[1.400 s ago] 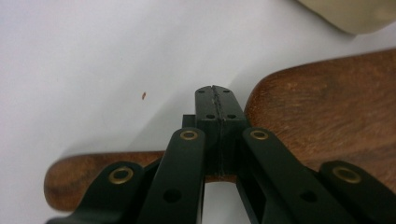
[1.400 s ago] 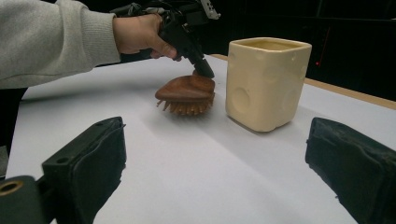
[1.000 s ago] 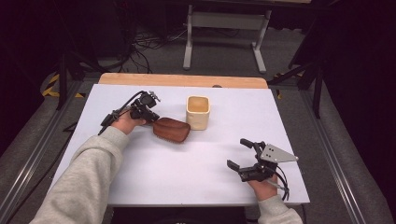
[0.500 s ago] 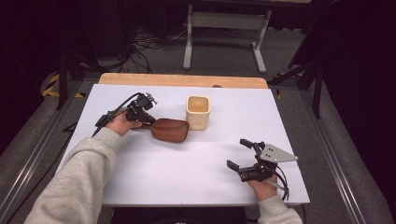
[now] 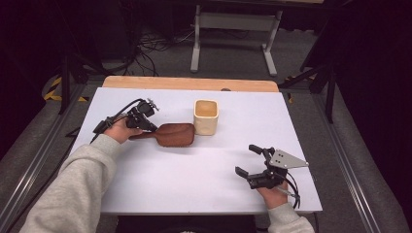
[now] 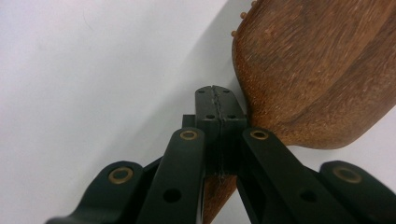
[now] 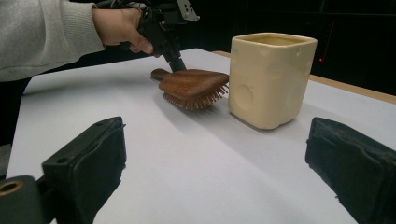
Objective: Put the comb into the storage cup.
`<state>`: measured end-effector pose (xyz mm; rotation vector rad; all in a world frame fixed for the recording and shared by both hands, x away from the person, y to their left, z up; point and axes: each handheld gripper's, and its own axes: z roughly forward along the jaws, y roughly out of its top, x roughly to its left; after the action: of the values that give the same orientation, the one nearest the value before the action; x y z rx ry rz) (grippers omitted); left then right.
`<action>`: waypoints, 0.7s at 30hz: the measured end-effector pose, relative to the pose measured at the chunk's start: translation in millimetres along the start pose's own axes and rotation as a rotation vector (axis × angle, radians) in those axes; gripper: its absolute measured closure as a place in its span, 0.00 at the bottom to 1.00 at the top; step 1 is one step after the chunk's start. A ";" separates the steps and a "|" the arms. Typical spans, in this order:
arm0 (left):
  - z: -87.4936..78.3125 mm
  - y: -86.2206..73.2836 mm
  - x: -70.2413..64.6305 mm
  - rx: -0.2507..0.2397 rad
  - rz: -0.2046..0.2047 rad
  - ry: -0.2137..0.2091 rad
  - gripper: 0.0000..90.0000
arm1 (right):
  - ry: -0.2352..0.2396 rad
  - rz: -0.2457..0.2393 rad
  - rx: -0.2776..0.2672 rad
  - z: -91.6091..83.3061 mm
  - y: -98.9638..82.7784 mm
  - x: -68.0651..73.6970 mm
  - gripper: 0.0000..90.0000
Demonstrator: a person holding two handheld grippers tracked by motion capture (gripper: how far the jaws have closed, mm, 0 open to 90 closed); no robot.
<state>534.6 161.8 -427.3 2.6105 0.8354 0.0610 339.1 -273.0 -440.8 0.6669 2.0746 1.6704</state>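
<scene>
A brown wooden hairbrush point(image 5: 172, 134) lies bristles down on the white table point(image 5: 194, 194), its handle pointing left. My left gripper point(image 5: 150, 127) is shut, and its closed tips point(image 6: 215, 93) rest on the neck of the brush point(image 6: 317, 70) where handle meets head; nothing is between the jaws. A cream square cup point(image 5: 206, 116) stands upright just right of the brush head. My right gripper point(image 5: 248, 159) rests open near the table's front right, nothing between its fingers. In the right gripper view the brush point(image 7: 194, 86), the cup point(image 7: 268, 79) and the left gripper point(image 7: 176, 63) lie ahead of its jaws point(image 7: 217, 140).
A wooden strip point(image 5: 189, 83) runs along the table's far edge. Beyond it stand a metal stand point(image 5: 233, 29) and cables on the floor. White table surface lies between the two grippers.
My left hand has drawn slightly left and toward the person. The brush has shifted a little left and turned, so it lies more level across the table. The right gripper has stayed put.
</scene>
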 end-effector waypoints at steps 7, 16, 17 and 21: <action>-5.7 -0.5 1.6 -0.022 -0.001 0.010 0.97 | 0.001 0.002 -0.003 -0.5 0.2 -0.1 0.06; -22.0 -4.5 3.9 -0.097 0.016 -0.063 0.40 | 0.001 -0.004 -0.003 -0.6 0.4 0.4 0.06; -23.8 -5.4 3.7 -0.111 0.015 -0.077 0.40 | 0.001 -0.004 -0.003 -0.6 0.4 0.4 0.06; -29.1 -7.9 3.0 -0.135 0.044 -0.119 0.06 | 0.003 -0.004 -0.003 -0.2 0.4 0.9 0.06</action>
<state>528.1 179.7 -403.8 2.4791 0.7069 -0.0243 338.3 -272.6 -440.3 0.6590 2.0736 1.6725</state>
